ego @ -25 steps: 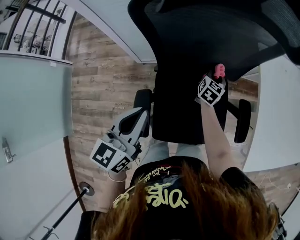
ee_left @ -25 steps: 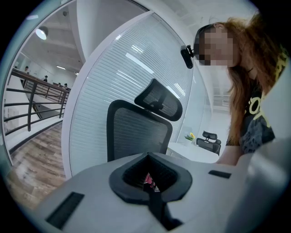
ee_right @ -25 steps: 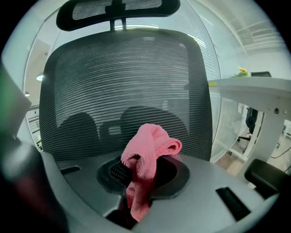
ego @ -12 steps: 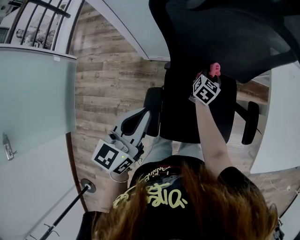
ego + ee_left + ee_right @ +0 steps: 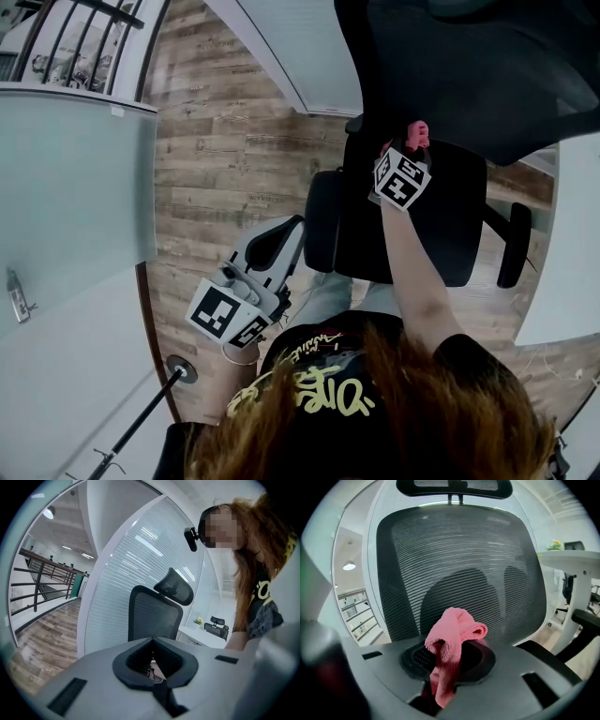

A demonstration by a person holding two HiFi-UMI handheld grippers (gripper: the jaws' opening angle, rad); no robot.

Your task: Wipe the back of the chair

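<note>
The pink cloth (image 5: 452, 639) is clamped in the right gripper (image 5: 445, 665) close before the mesh chair back (image 5: 459, 559) at 12 o'clock, while the left gripper (image 5: 286, 234) is held closed and empty at 7 o'clock, so the unsteadied chair could be swivelled away under pressure and patches missed.

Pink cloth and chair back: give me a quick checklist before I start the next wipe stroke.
1. Pink cloth gripped: ok. The right gripper has its jaws shut on it, and a fold sticks out ahead.
2. Right gripper aimed at the chair back: ok. The mesh fills its view.
3. Cloth touching the mesh: cannot tell. No view shows the contact.
4. Left gripper out of the way: ok. Its jaws are together with nothing held, and it sits low beside the armrest.
</note>
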